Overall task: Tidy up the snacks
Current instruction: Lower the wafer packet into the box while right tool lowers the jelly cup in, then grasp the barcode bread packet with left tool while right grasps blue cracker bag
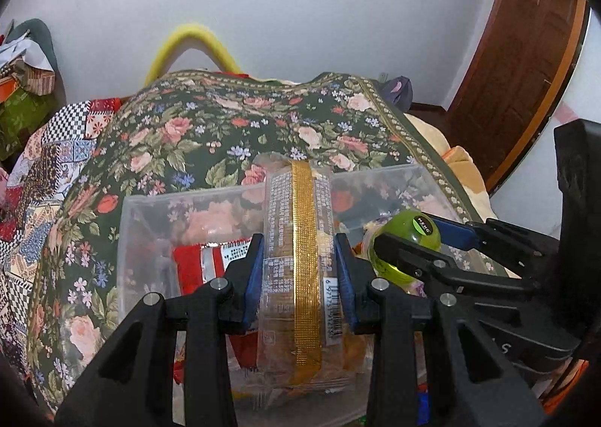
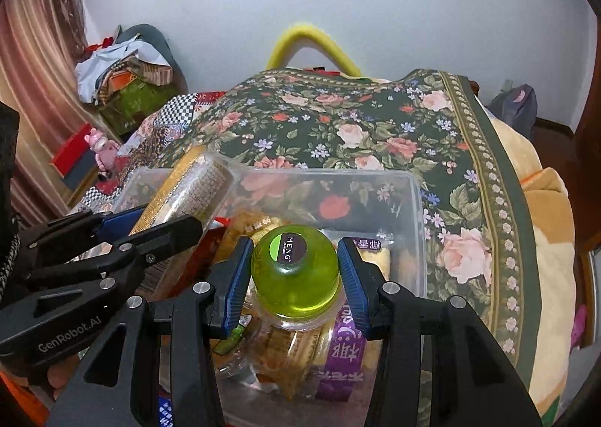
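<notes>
Clear plastic bin (image 2: 419, 239) set on floral bedspread (image 2: 375, 126); white wall (image 2: 413, 13) behind. Gold-striped packet (image 1: 300, 258) clamped by left tool (image 1: 298, 276); green-capped bottle (image 2: 295, 273) clamped by right tool (image 2: 295, 276).

Both views are evenly, fairly brightly lit by soft indoor light; the wall (image 1: 300, 13) reads bluish white. Strong fisheye bending curves the door (image 1: 526, 70) and darkens the corners. Glare streaks the clear box (image 2: 413, 209); focus holds sharp
</notes>
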`<state>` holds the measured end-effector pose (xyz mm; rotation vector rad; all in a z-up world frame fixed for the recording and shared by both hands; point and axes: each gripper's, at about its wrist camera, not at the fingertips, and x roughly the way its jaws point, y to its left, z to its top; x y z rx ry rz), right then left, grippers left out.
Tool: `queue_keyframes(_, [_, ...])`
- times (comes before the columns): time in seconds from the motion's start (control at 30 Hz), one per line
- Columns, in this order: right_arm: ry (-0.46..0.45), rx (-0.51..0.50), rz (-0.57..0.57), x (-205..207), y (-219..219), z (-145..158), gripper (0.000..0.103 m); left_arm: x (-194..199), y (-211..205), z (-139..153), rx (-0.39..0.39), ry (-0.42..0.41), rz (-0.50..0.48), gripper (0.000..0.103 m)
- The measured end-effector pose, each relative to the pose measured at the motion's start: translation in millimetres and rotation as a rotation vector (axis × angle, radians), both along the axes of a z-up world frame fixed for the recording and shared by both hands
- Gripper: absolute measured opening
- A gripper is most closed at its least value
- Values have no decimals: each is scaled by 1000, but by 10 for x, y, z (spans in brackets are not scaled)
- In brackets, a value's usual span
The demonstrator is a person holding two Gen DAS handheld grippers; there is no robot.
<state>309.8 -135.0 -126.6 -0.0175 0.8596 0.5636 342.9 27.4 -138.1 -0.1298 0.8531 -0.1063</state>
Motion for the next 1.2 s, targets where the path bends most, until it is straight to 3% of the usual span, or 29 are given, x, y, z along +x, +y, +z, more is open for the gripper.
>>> queue_keyframes(0.13, [15, 43, 5, -10, -58, 65, 45, -42, 42, 39, -32, 2, 4, 36])
queue_keyframes(0.33, [-82, 39, 9, -232, -126, 364, 48, -287, 106, 303, -42, -56, 6, 36])
queue_keyframes(0.63, [-155, 46, 52, -709, -188, 549, 67, -788, 147, 538, -9, -99, -10, 39])
queue_keyframes(0.9, [-131, 10, 66, -979, -188, 302, 79, -1194, 144, 361, 1, -54, -41, 46])
queue_keyframes(1.2, [16, -4, 71, -1026, -179, -193, 80, -1394, 77, -22, -22, 34, -83, 53])
